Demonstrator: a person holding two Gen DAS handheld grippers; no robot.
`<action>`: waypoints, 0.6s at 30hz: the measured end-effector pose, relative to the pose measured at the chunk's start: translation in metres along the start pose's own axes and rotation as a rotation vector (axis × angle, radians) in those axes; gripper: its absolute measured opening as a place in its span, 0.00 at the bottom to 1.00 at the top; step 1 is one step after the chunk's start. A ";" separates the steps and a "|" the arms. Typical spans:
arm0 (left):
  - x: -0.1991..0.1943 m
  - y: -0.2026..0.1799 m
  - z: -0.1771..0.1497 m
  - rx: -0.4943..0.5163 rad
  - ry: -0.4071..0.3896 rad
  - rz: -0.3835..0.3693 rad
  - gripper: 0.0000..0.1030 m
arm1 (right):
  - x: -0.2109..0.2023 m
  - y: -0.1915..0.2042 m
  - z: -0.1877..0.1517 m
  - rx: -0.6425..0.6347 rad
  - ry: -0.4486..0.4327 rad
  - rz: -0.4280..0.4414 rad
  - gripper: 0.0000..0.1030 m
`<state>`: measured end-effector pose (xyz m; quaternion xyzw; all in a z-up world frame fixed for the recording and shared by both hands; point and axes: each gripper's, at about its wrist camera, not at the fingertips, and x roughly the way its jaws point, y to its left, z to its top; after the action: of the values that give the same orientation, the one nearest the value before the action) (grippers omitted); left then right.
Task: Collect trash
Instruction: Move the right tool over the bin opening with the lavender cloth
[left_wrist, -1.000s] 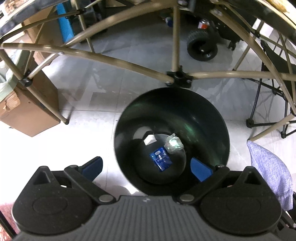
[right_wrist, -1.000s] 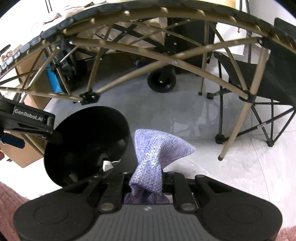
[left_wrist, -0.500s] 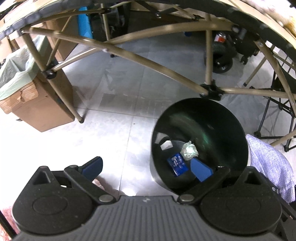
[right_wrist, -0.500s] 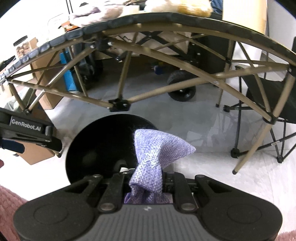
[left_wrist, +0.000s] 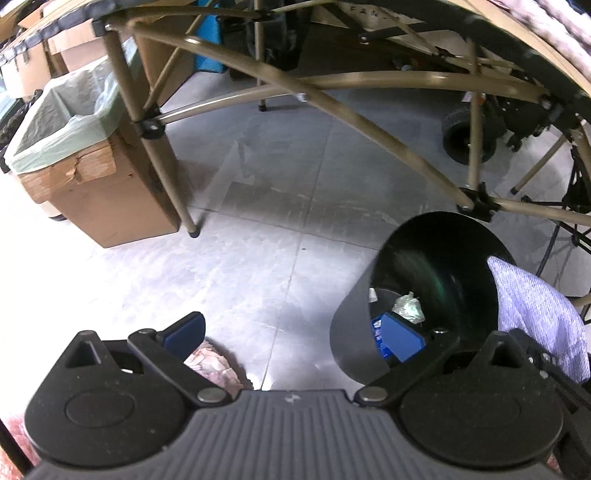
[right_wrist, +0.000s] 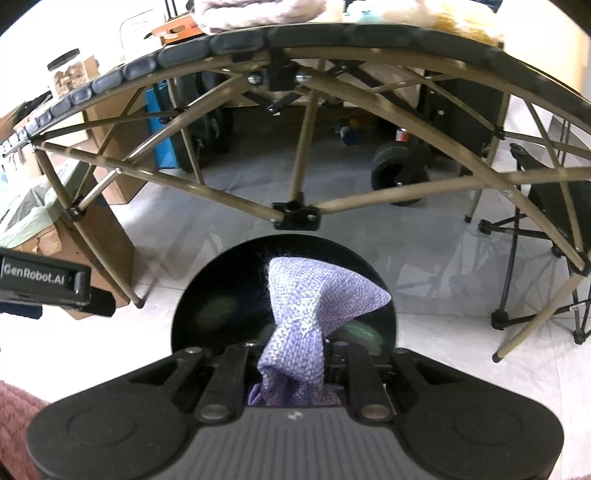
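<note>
A black round bin (left_wrist: 436, 251) stands on the floor under the table's edge. Inside lie a blue packet (left_wrist: 378, 334), a crumpled clear wrapper (left_wrist: 408, 306) and a white scrap (left_wrist: 373, 294). My left gripper (left_wrist: 291, 332) is open and holds nothing, with its right blue pad (left_wrist: 400, 336) over the bin's near rim. My right gripper (right_wrist: 291, 349) is shut on a purple woven cloth (right_wrist: 306, 295), which hangs over the bin (right_wrist: 214, 306). The same cloth (left_wrist: 535, 314) shows at the right edge of the left wrist view.
A tan folding-table frame (right_wrist: 295, 216) arches just behind the bin, with a leg (left_wrist: 173, 192) at the left. A cardboard box lined with a green bag (left_wrist: 70, 122) stands left. A black wheel (right_wrist: 399, 177) and a folding chair (right_wrist: 554, 206) stand behind and to the right.
Both grippers have moved left. The bin slid from the centre to the right of the left wrist view, and from the left to the centre of the right wrist view, under the cloth.
</note>
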<state>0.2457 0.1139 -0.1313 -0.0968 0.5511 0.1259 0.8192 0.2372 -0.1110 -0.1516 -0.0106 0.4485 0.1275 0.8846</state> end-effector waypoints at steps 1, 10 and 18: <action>0.001 0.004 0.000 -0.005 0.002 0.002 1.00 | 0.003 0.002 0.002 -0.003 0.003 0.003 0.13; 0.007 0.032 -0.001 -0.047 0.015 0.025 1.00 | 0.030 0.022 0.012 -0.013 0.071 0.017 0.13; 0.014 0.051 0.000 -0.070 0.029 0.040 1.00 | 0.054 0.031 0.013 -0.004 0.147 0.006 0.13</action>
<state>0.2351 0.1636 -0.1451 -0.1163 0.5600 0.1599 0.8046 0.2706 -0.0674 -0.1841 -0.0204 0.5120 0.1298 0.8489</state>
